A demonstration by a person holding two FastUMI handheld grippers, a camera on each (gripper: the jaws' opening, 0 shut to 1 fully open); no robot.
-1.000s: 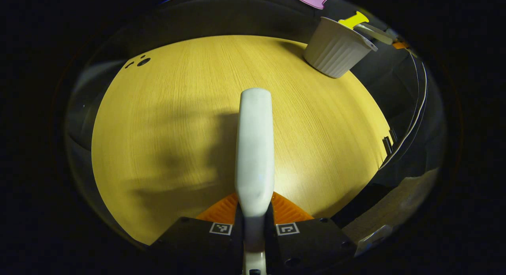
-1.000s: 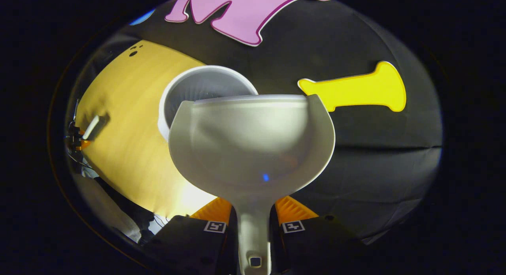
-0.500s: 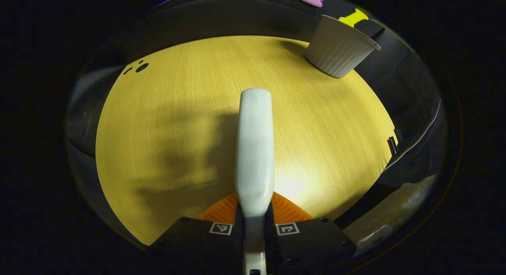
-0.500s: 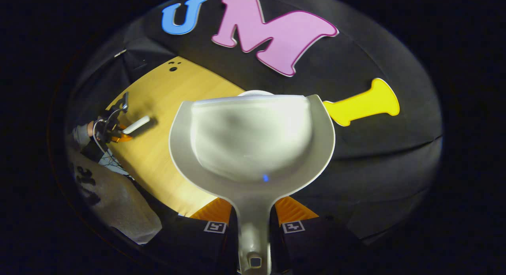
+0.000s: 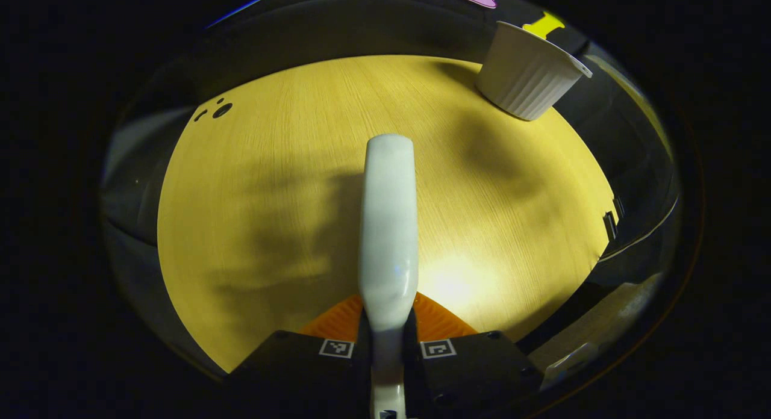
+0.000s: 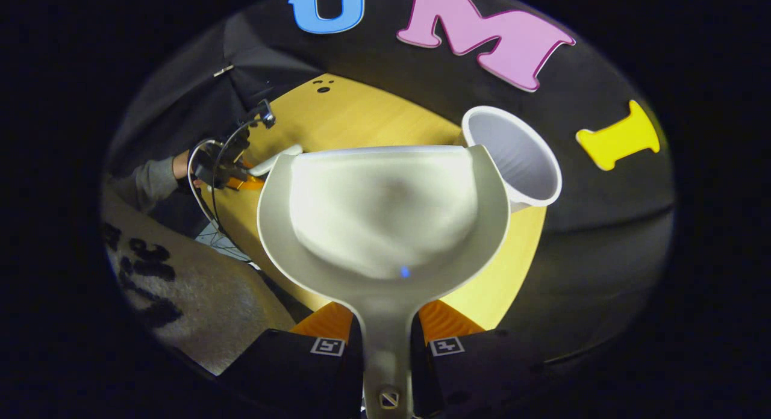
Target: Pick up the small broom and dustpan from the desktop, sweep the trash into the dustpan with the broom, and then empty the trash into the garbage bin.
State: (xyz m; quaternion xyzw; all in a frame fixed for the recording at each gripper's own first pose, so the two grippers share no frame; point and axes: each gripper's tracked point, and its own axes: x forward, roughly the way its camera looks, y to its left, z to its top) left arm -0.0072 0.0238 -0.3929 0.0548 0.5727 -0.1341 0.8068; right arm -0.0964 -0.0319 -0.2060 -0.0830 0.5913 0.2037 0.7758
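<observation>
Both jaws pinch handles — broom (image 5: 388, 226) left, bare dustpan (image 6: 385, 214) right; bin (image 6: 515, 160) looks empty.

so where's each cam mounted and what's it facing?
Left gripper view: rides the left claw, looks along the held broom across the desktop toward the bin.
Right gripper view: rides the right claw, faces the held dustpan, the booth wall beyond; a sleeve holds the other claw at left.
Shared: desktop, bin, broom.
</observation>
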